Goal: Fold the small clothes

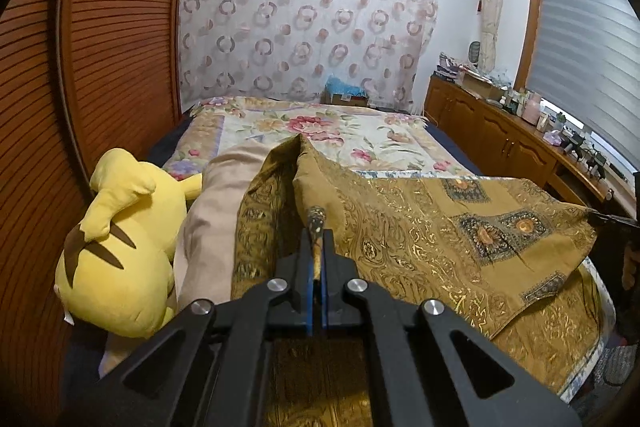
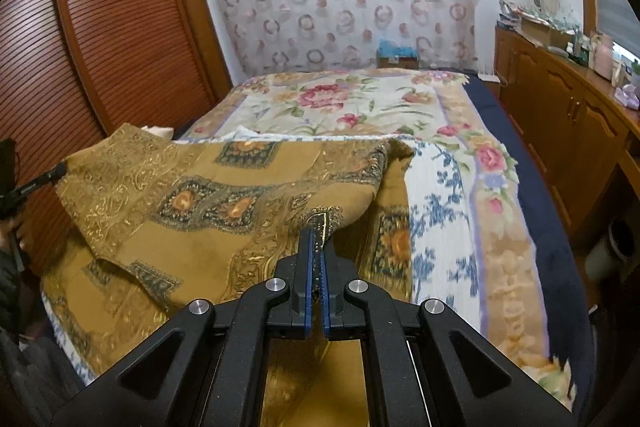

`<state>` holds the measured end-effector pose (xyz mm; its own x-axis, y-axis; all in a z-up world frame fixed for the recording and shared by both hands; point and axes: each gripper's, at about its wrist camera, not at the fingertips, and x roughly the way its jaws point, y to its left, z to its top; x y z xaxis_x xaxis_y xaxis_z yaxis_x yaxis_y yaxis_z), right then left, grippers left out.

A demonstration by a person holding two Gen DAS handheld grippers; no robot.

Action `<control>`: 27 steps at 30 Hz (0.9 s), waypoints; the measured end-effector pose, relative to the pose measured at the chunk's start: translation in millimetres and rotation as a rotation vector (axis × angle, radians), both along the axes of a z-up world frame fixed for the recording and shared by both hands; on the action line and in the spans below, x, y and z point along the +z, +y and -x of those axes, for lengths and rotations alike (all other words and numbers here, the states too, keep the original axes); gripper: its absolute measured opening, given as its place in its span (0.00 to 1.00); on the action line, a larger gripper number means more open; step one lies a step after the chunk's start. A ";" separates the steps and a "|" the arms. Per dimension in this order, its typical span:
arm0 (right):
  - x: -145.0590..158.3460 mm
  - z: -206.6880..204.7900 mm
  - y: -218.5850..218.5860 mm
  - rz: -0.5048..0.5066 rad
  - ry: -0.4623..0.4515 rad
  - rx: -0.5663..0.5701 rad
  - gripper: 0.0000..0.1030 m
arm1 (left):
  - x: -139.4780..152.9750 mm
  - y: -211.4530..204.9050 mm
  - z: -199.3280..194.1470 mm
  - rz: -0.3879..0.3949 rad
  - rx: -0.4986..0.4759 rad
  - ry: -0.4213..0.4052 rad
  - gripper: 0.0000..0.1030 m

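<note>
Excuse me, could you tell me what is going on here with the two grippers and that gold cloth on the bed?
A person is folding a gold patterned cloth on the bed, holding a gripper in each hand. The left gripper is shut on one edge of the cloth and the right gripper is shut on another, so a lifted section of fabric hangs between them above the rest of the cloth, which lies on the bed. A yellow plush toy sits on the left beside a beige pillow.
</note>
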<state>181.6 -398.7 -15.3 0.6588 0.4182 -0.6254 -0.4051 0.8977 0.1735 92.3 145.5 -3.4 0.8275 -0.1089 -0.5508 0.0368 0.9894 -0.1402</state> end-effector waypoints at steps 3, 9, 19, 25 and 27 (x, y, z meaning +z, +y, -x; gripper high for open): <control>-5.3 11.0 -2.8 -0.007 -0.001 -0.005 0.00 | -4.0 -0.4 11.7 0.002 0.000 -0.007 0.00; -4.5 31.7 -9.3 -0.005 -0.016 -0.006 0.00 | -3.2 3.6 29.4 0.006 0.008 -0.033 0.00; 9.7 71.4 -14.9 0.011 -0.062 0.008 0.00 | 0.6 4.7 68.2 0.020 0.017 -0.076 0.00; 12.7 97.6 -21.8 0.025 -0.059 0.008 0.00 | -3.6 8.6 95.9 0.024 0.037 -0.058 0.00; 12.7 105.7 -25.1 0.037 -0.055 0.010 0.00 | -6.3 11.8 102.4 0.031 0.038 -0.046 0.00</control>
<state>76.0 -423.8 -2.6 0.6888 0.4017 -0.6035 -0.4217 0.8991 0.1172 -10.1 157.3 -9.7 0.8556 -0.0928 -0.5092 0.0059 0.9855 -0.1697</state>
